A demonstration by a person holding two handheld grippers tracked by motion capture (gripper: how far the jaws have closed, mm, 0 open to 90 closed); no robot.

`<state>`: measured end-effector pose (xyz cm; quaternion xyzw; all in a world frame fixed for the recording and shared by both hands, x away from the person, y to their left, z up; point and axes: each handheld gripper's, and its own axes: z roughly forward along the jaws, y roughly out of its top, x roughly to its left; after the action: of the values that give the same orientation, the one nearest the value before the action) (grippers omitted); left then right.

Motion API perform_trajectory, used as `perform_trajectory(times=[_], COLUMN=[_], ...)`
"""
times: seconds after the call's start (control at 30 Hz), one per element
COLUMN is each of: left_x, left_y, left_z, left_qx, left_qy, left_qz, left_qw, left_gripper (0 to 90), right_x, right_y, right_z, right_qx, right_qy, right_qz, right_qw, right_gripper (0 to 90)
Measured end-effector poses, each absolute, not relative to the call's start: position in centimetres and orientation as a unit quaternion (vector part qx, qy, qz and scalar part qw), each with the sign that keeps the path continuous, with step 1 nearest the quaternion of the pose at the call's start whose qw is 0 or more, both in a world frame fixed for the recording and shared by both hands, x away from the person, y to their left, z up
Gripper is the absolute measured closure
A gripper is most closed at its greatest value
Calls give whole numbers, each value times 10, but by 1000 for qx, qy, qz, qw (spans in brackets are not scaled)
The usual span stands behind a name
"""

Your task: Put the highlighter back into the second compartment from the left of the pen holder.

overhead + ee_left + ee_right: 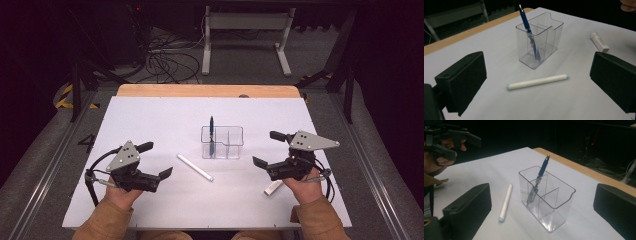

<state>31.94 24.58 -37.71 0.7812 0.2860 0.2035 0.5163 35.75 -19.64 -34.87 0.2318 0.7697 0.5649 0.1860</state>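
White pen (194,167) lies flat on the table (150,125), ahead of the left gripper (156,161) and slightly toward its inner side, between that gripper and the clear organizer (222,142). In the left gripper view it rests crosswise just beyond the two black jaws, with the organizer standing farther on behind it.

Judging from the layout, the work is gathering writing things into the organizer: a blue pen (212,134) stands tilted in one end compartment, while the white pen and a small white eraser (273,187) are on the table. This looks like the pause before a reach, with nothing being carried.

Left gripper hovers with its jaws spread wide, holding and touching nothing. Right gripper (264,148) is likewise wide and empty; the eraser sits just below it, close beside the right hand (303,187), and the organizer stands ahead of its jaws.

The likely next move is for the left gripper to go forward and down over the white pen, turn so that the jaws straddle the barrel across its width, and close near the middle so it doesn't tip when lifted.
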Motion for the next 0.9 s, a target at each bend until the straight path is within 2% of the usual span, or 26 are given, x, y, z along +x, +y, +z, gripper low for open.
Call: perform_trajectory(times=[0.33, 0.53, 0.9], left_x=[310, 309, 308], left_y=[259, 261, 265], left_z=[-391, -395, -397], left_qx=[774, 778, 776], left_qy=[293, 293, 303], left_qz=[218, 222, 215], left_qw=[518, 509, 510], left_gripper=[29, 27, 27], right_x=[355, 352, 353], right_y=[-191, -186, -176], right_z=[-350, -349, -348], right_qx=[228, 223, 228], right_qy=[781, 782, 782], right_qz=[556, 553, 558], right_qw=[169, 184, 161], right_gripper=[66, 69, 28])
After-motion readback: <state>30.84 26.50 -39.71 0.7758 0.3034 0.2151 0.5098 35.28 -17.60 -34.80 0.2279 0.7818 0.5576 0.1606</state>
